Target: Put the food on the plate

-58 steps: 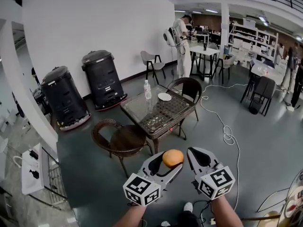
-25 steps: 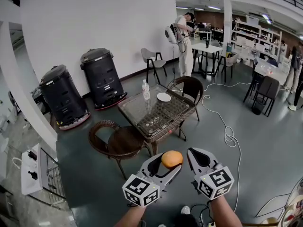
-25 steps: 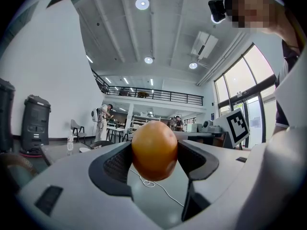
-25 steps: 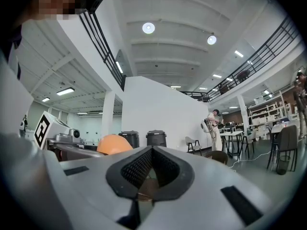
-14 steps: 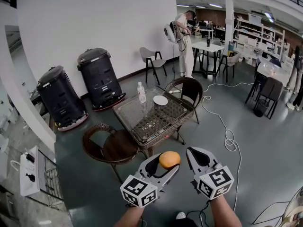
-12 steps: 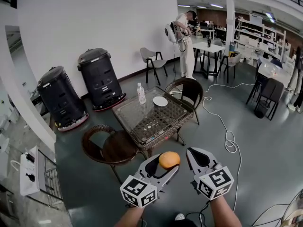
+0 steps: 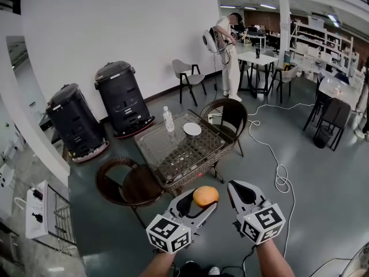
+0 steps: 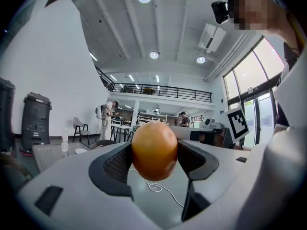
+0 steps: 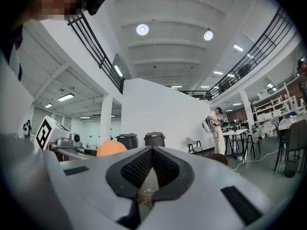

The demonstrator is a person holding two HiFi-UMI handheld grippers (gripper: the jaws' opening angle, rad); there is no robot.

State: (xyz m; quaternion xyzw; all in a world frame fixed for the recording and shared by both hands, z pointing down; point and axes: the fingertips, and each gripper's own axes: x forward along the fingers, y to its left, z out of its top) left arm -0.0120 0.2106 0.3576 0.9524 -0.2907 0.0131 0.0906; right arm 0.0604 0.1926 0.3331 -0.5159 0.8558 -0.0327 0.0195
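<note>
While the left gripper (image 7: 205, 202) pinches the orange (image 7: 206, 195) between its jaws short of the table (image 7: 163, 153), the right gripper (image 7: 238, 190) hovers alongside, closed, empty.

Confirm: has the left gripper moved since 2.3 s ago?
Yes. The left gripper, shut on the orange, is closer to the glass table than before.

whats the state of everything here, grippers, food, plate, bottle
left gripper: shut on the orange
orange: held between the left jaws, in the air, not on the plate
right gripper: shut, nothing in it
plate: empty, on the glass table
bottle: upright on the table, beside the plate
</note>
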